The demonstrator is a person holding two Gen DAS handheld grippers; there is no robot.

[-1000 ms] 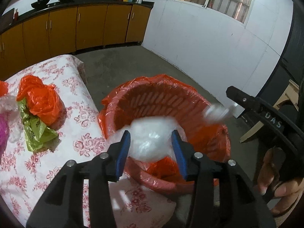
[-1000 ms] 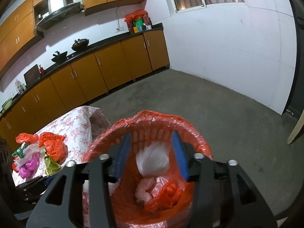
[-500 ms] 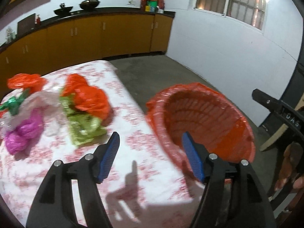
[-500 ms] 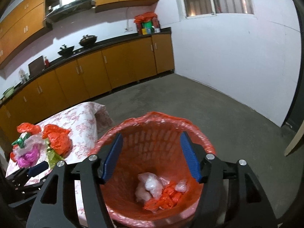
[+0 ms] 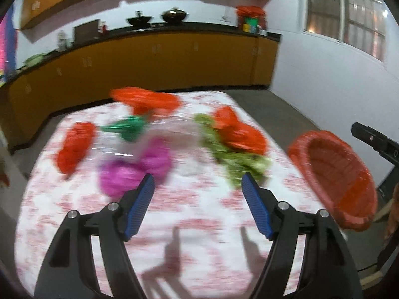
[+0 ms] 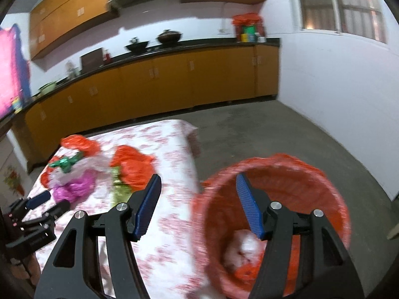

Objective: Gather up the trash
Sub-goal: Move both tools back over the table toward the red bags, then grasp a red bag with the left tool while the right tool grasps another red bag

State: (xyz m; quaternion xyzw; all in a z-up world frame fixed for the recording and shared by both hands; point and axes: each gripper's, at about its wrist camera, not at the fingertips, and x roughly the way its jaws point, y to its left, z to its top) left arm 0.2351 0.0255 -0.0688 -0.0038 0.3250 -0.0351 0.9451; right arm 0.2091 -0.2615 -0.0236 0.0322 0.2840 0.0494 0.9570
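Some trash (image 6: pixel 239 249) is in the bin (image 6: pixel 331 194). Many bags (image 5: pixel 234 134) still lie on the counter (image 5: pixel 199 214) beside the bin. Left hand-held gripper (image 5: pixel 197 206) is opening, empty. Right hand-held gripper (image 6: pixel 198 204) is wide, empty.

Far beyond the fingertips, orange cabinets (image 5: pixel 154 59) run along the wall under a black countertop (image 5: pixel 174 28). Two dark pots (image 6: pixel 154 39) stand on it. Above and right of the fingers is a barred window (image 5: pixel 349 12). Grey floor (image 6: pixel 261 134) lies ahead.
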